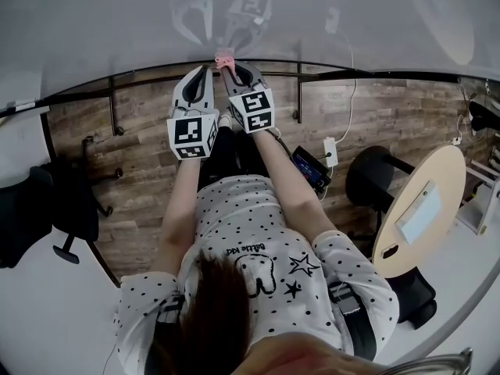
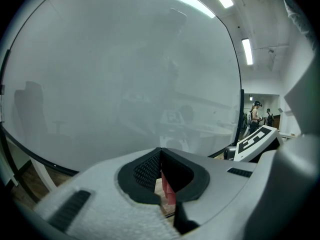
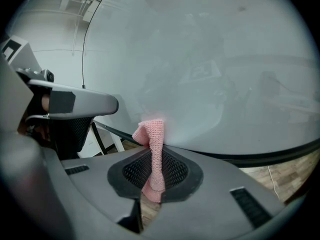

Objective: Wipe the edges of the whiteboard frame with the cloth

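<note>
Whiteboard (image 1: pixel 312 14) fills the top of the head view, and its dark frame (image 1: pixel 351 74) runs as a thin line along the lower edge, with wood flooring beyond it. Both grippers are held up side by side at that edge. The right gripper (image 3: pixel 156 154) is clenched on a pink cloth (image 3: pixel 152 134), whose free end stands up past the pads and touches the board just where it meets the frame. The left gripper (image 2: pixel 160 154) has its jaws drawn together; a reddish sliver shows in the gap low between them, and I cannot tell what it is. By my reading, wiping of the bottom edge is in hand, with contact made. The next move would call for keeping the cloth pressed on the frame while sliding it along the rail, without letting it ride up onto the board.
</note>
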Tool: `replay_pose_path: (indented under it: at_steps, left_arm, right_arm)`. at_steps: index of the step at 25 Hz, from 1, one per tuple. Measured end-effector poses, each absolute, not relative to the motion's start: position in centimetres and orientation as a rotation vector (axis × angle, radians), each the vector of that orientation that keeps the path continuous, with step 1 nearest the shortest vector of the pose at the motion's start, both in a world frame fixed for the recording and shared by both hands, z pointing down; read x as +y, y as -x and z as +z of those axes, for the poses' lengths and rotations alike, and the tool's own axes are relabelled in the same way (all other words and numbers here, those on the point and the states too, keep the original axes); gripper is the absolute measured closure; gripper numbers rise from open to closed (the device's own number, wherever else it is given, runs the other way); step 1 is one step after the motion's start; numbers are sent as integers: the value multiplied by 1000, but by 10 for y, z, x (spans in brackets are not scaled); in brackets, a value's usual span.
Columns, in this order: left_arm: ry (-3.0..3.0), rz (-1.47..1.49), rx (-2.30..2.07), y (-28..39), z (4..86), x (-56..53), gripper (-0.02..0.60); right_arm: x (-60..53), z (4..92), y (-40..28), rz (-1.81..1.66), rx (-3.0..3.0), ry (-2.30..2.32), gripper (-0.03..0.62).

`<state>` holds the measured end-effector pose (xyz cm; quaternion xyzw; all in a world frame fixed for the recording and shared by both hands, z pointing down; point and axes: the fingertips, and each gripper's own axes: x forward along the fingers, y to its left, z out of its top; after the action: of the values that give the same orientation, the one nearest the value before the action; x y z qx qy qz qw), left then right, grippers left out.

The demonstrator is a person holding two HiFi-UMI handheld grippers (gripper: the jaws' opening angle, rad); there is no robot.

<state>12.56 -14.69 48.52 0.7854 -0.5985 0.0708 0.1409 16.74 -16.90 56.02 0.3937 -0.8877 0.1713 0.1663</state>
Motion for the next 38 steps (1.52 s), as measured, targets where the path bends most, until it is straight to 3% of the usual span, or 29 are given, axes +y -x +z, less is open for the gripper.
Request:
replay_pose_path:
  at_steps: [38]
  left_arm:
    - [-2314,227,-1674,-174,487,-152,566]
  right_arm:
    - [-180,561,-230,513,-2492,-1225,562]
